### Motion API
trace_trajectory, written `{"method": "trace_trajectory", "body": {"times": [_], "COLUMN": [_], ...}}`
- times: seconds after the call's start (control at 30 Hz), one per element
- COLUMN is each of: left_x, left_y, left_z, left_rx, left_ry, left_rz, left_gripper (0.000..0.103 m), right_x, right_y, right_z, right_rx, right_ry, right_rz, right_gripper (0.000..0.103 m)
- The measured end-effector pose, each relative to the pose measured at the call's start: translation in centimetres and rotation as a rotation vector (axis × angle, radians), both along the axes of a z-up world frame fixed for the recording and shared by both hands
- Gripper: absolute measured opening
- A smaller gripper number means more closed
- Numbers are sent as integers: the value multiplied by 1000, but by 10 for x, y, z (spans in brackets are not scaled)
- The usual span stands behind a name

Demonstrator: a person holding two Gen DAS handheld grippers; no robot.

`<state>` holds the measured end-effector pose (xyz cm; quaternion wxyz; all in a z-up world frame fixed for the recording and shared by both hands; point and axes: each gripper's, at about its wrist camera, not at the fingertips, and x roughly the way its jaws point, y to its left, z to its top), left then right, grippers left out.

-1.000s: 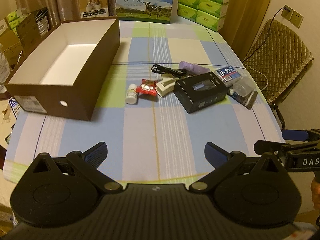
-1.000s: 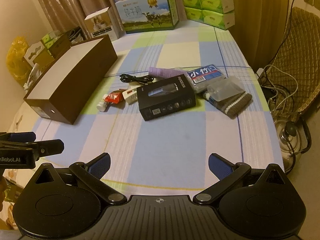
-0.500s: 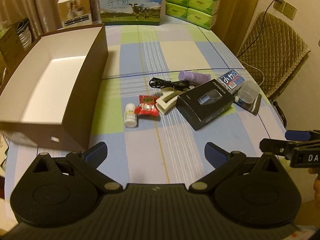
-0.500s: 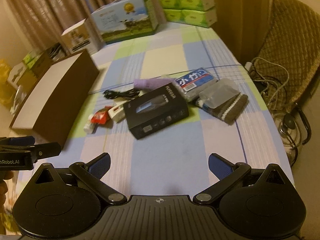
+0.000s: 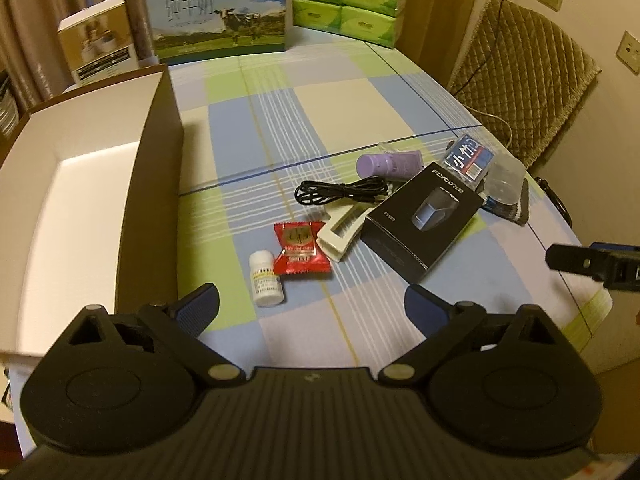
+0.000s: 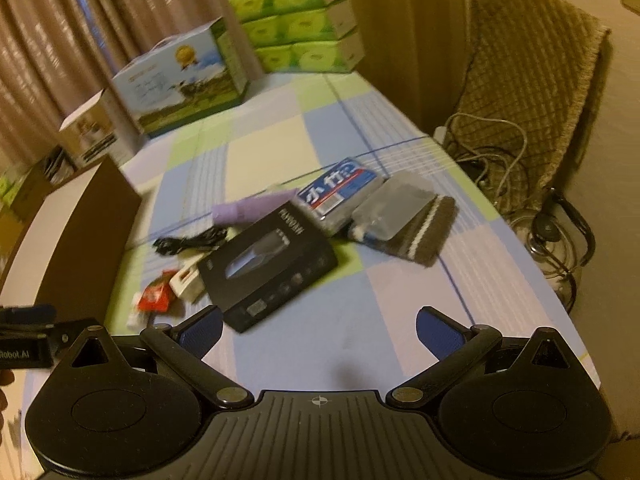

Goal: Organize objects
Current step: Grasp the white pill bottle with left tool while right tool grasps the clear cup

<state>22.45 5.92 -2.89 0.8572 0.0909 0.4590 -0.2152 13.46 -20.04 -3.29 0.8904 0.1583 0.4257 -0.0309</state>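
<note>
The small things to sort lie in a loose cluster on the checked tablecloth (image 5: 280, 128), to the right of the open brown box (image 5: 80, 184), whose white inside shows nothing in the part I can see. Nearest my left gripper (image 5: 312, 304) is a small white pill bottle (image 5: 266, 278) lying on its side, touching a red candy packet (image 5: 302, 250). Just beside that is a cream plastic clip (image 5: 340, 228), and behind it a coiled black cable (image 5: 340, 196). A purple tube (image 5: 390, 165) lies beyond the cable. The black razor box (image 5: 424, 226) sits to the right, partly over the clip's end, with a blue tissue pack (image 5: 470, 158), a clear plastic cup (image 5: 506, 180) and a striped grey cloth (image 5: 520, 208) behind it.

My left gripper's jaws stand wide apart over bare cloth with nothing between them; they have just been closing a little. My right gripper (image 6: 318, 330) is also spread wide and holds nothing, hovering in front of the razor box, which looks blurred in that view.

At the far end of the table stand a milk carton (image 5: 220, 12), a smaller white carton (image 5: 100, 48) and a stack of green tissue packs (image 5: 348, 0). A padded chair (image 5: 520, 80) is on the right.
</note>
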Motion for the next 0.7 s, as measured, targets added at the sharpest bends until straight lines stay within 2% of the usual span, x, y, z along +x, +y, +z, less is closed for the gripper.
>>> {"method": "trace_trajectory", "body": {"times": [0.2,0.33,0.5,0.7], "left_x": [14,24,30,34], "left_y": [-6,-10,-14,-17], "left_z": [-4,-6,-10,-24], "left_rx": [-5,-7,-2,21], "left_ry": [2,-2,5,25], "left_rz": [1,51,137,237], "left_gripper": [94,93,93,91], "right_x": [16,34,63,87], "right_y": [-18,-40,-80,-120], "right_z": [-1,-4,-20,-47], "right_rx": [15,55,156,285], "right_ry": [-22,-52,-30,18], "right_rz": [-46,-62,-102,-162], "right_gripper": [80,61,54,52]}}
